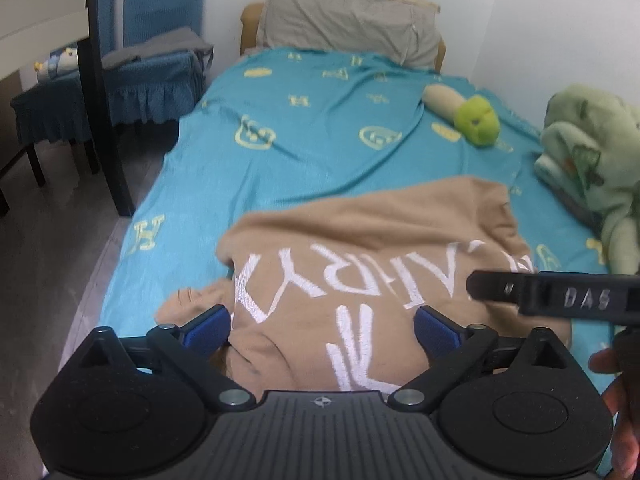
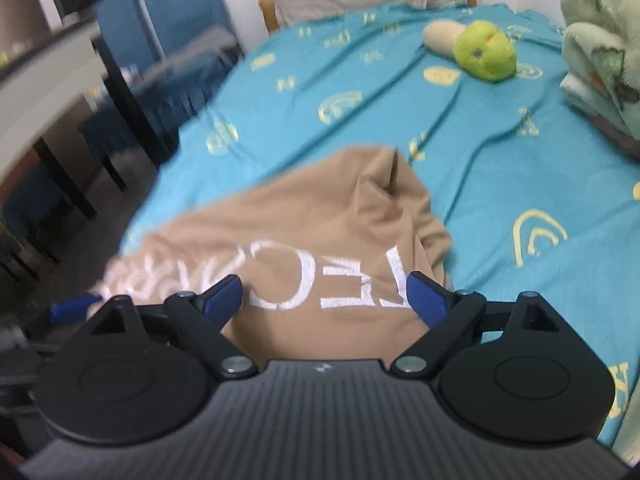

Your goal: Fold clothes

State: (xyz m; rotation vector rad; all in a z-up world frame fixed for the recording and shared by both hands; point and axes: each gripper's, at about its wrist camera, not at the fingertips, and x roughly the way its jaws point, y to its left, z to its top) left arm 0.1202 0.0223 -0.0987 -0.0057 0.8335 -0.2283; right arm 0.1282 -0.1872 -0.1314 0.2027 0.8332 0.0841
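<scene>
- tan shirt (image 1: 360, 248) with white lettering lies bunched on near end of teal bedsheet (image 1: 320, 128)
- left gripper (image 1: 322, 328) jaws apart over shirt, probably not pinching it
- right gripper (image 2: 323, 300) jaws apart, shirt between
- only left view shows person's hand (image 1: 616, 408) at right edge

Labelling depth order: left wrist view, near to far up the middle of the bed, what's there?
Left gripper → tan sweater → teal bedspread → grey pillow.
</scene>
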